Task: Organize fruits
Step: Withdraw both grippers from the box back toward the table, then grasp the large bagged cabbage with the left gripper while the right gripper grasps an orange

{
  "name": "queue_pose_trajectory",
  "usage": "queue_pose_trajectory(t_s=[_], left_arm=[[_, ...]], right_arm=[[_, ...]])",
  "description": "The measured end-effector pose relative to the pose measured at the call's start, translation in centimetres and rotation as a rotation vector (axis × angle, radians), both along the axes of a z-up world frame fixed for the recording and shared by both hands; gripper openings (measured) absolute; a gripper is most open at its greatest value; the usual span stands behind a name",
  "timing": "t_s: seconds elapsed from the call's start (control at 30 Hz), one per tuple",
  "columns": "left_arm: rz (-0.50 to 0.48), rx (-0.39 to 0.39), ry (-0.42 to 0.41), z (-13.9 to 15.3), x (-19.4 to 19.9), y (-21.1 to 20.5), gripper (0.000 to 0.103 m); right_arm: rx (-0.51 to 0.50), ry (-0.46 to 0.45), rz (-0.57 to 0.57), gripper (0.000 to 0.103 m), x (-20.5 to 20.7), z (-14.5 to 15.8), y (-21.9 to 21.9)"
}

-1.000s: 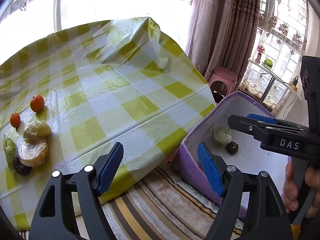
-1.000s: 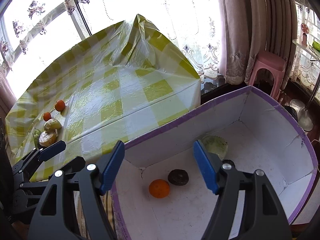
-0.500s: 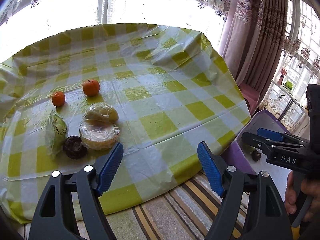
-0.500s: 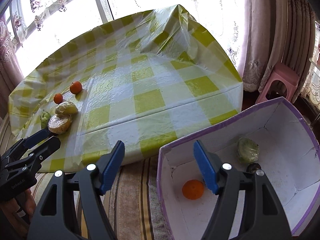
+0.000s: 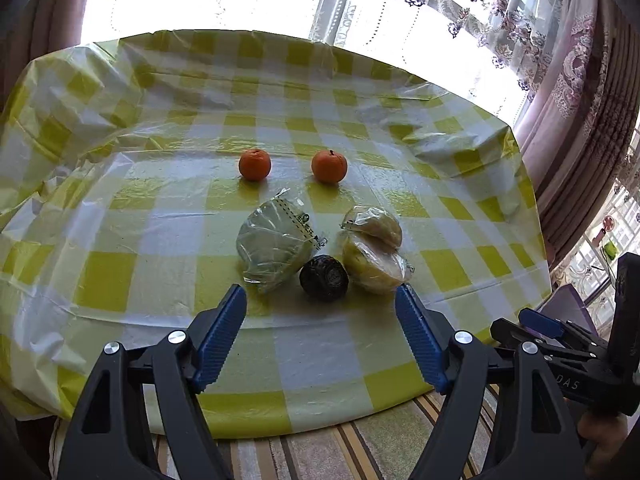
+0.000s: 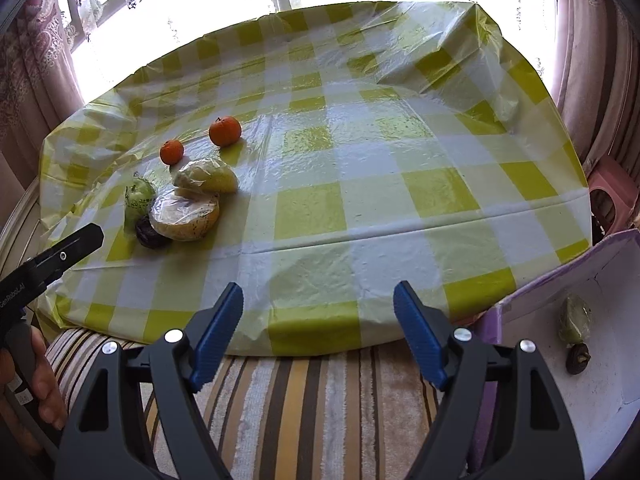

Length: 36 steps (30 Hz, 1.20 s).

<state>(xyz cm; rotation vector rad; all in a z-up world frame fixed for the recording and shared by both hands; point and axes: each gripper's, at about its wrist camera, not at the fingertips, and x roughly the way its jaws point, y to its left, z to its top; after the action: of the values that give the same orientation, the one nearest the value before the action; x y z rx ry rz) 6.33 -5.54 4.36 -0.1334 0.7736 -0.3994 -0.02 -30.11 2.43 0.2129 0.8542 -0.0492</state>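
On the yellow-checked tablecloth [image 5: 160, 280] lie two oranges [image 5: 255, 164] [image 5: 329, 166], a wrapped green fruit [image 5: 274, 246], a dark round fruit [image 5: 323, 278] and two wrapped yellow fruits [image 5: 372, 260]. My left gripper [image 5: 320, 320] hovers open just short of the dark fruit, nothing between its fingers. My right gripper [image 6: 319, 316] hangs over the table's near edge with its jaws opening and empty. The same fruit cluster [image 6: 184, 216] lies far to its left. A white box with purple rim [image 6: 600, 360] at the right holds a wrapped green fruit [image 6: 575, 320] and a dark fruit [image 6: 578, 358].
A striped rug [image 6: 312, 400] covers the floor below the table edge. A pink stool [image 6: 612, 192] stands at the right by the curtains [image 5: 580, 120]. A hand [image 6: 44, 384] holds the left gripper's handle. Bright windows lie behind the table.
Both grippers swung left, away from the box and toward the table. The fruit cluster moved to the centre of the left wrist view. The box slid to the right edge of the right wrist view.
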Motion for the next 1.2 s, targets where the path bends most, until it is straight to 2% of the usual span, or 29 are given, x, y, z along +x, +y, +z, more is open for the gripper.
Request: queue_pose_trajectory(t_s=[0.27, 0.33, 0.47, 0.6, 0.93, 1.0, 1.2], left_arm=[[0.032, -0.144, 0.106, -1.4, 3.5, 2.2, 0.074], [0.033, -0.181, 0.127, -1.7, 4.4, 2.3, 0.078], [0.055, -0.216, 0.156, -2.4, 5.9, 2.5, 0.085], [0.057, -0.249, 0.184, -3.2, 7.1, 2.5, 0.085], [0.03, -0.241, 0.188, -3.9, 8.9, 1.3, 0.082], [0.026, -0.232, 0.187, -4.0, 9.0, 1.0, 0.073], [0.042, -0.199, 0.171, -4.0, 9.2, 1.0, 0.061]], right_arm=[[-0.004, -0.005, 0.04, 0.078, 2.4, 0.1, 2.1], [-0.002, -0.011, 0.047, 0.079, 3.1, 0.3, 2.6], [-0.007, -0.03, 0.059, 0.082, 4.6, 0.9, 3.3], [-0.022, -0.054, 0.07, 0.086, 6.5, 1.7, 3.9], [-0.078, -0.085, 0.116, 0.093, 13.7, 4.2, 4.8], [-0.098, -0.074, 0.137, 0.093, 15.5, 4.3, 5.4], [-0.155, -0.045, 0.196, 0.094, 20.5, 3.9, 7.1]])
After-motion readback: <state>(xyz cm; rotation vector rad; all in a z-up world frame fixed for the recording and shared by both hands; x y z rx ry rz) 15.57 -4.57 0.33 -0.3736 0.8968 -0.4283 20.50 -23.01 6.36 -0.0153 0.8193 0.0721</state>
